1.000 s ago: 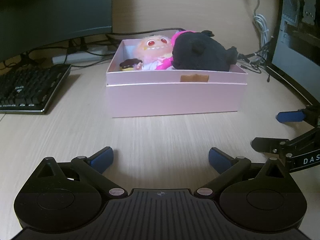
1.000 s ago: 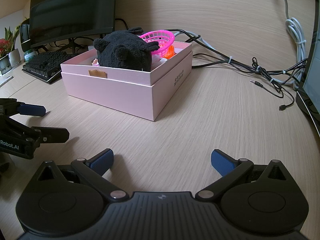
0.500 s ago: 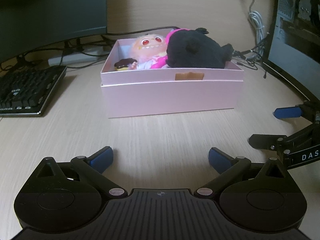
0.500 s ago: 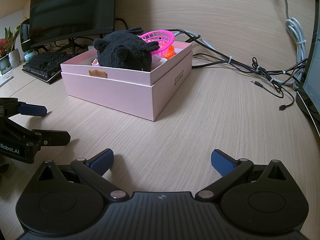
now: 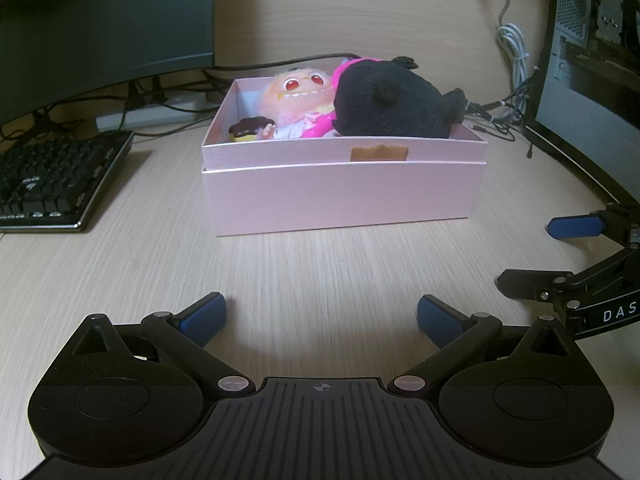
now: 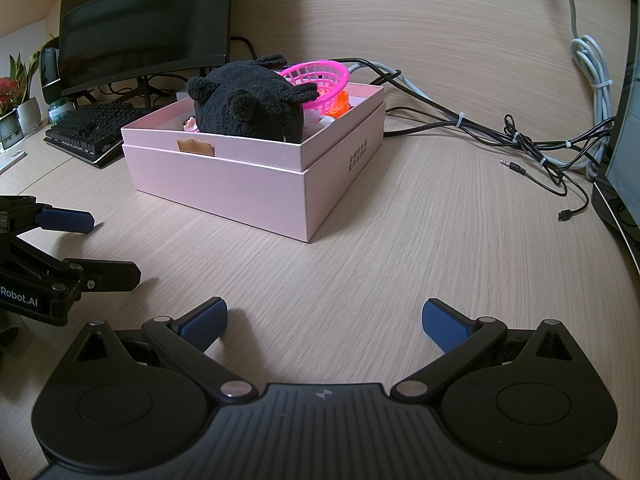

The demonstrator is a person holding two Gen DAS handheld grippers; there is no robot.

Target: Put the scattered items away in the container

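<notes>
In the left wrist view the pink box (image 5: 344,196) is seen front-on at the centre of the frame, and a peach plush doll with red eyes (image 5: 298,92) and a small chocolate-topped donut toy (image 5: 250,128) are shown inside its left half; in the right wrist view both are hidden behind the black plush toy (image 6: 248,104). From the right wrist view, where the box is seen corner-on in the upper left centre, a pink plastic basket (image 6: 320,80) and an orange item (image 6: 340,104) are revealed behind the black plush, together with small printed characters on the box's side wall; of the basket only a pink edge is caught in the left wrist view. A keyboard (image 5: 52,180) and a dark monitor (image 5: 104,28) are seen at the left of the frame, and loose cables (image 6: 532,148) are spread over the table (image 6: 400,240) at the right. The left gripper (image 5: 320,318) is held with its fingers spread wide and nothing between them, low in the frame, with the box well ahead across bare table. The right gripper (image 6: 324,322) is likewise spread apart and empty, the box lying ahead and to the left of it. Each gripper appears at the edge of the other's view, beside it.
</notes>
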